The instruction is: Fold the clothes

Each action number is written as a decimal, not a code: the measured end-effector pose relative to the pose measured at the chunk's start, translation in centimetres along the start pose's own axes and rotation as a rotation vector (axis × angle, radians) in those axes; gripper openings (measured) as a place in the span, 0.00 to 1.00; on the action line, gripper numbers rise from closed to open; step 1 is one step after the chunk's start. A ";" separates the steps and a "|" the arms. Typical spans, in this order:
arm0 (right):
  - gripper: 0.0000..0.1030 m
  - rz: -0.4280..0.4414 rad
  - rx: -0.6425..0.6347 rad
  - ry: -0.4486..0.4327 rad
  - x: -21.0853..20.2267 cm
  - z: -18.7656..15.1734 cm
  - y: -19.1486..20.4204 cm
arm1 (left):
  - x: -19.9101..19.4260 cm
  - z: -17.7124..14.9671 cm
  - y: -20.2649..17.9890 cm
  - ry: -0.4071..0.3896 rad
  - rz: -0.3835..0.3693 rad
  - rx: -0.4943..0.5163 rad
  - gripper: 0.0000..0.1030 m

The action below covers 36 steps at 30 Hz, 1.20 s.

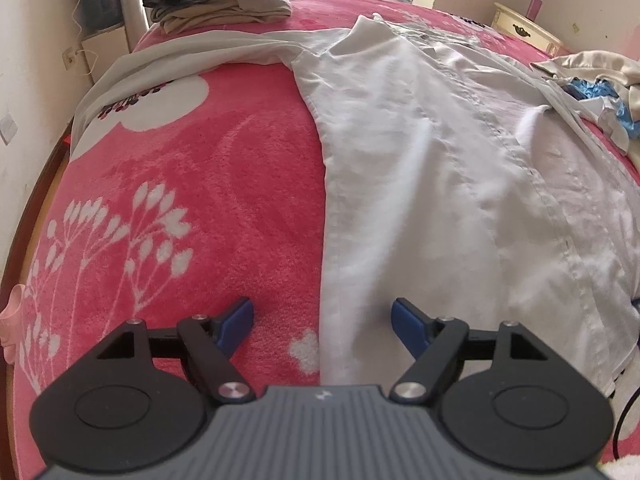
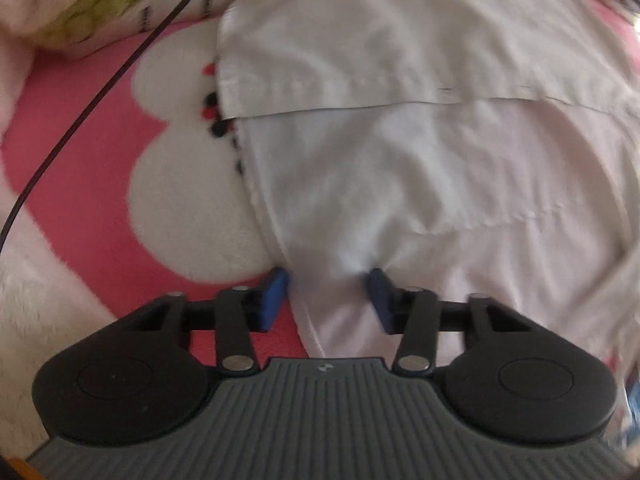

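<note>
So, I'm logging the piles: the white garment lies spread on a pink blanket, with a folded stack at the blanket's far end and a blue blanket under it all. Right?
Not quite. There is no blue blanket: the white garment lies on the pink blanket, which also bears the folded stack at its far end. The left wrist view shows it.

Right view blurred; white garment overruns its edges.

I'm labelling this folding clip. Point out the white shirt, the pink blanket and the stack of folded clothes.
white shirt (image 1: 420,168): left wrist view, on its spread front panel.
pink blanket (image 1: 224,208): left wrist view, on bare pink pile left of the shirt.
stack of folded clothes (image 1: 224,8): left wrist view, on the tan layer.
</note>
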State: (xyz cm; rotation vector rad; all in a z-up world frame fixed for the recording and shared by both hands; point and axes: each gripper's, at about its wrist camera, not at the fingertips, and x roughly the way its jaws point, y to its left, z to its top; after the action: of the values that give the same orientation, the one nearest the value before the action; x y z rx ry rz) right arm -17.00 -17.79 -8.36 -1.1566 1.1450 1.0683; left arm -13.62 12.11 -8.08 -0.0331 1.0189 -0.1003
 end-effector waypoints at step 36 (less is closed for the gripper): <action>0.21 0.068 0.566 -0.569 -6.1 0.1 -13.1 | -1.6 -0.8 0.0 0.093 -0.073 -0.016 0.78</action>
State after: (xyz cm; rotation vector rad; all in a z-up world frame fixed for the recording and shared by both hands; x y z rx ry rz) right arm -4.75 -19.31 -0.86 -0.3368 0.9379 0.9493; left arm -15.11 12.23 -7.15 -0.0808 1.1115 -0.1611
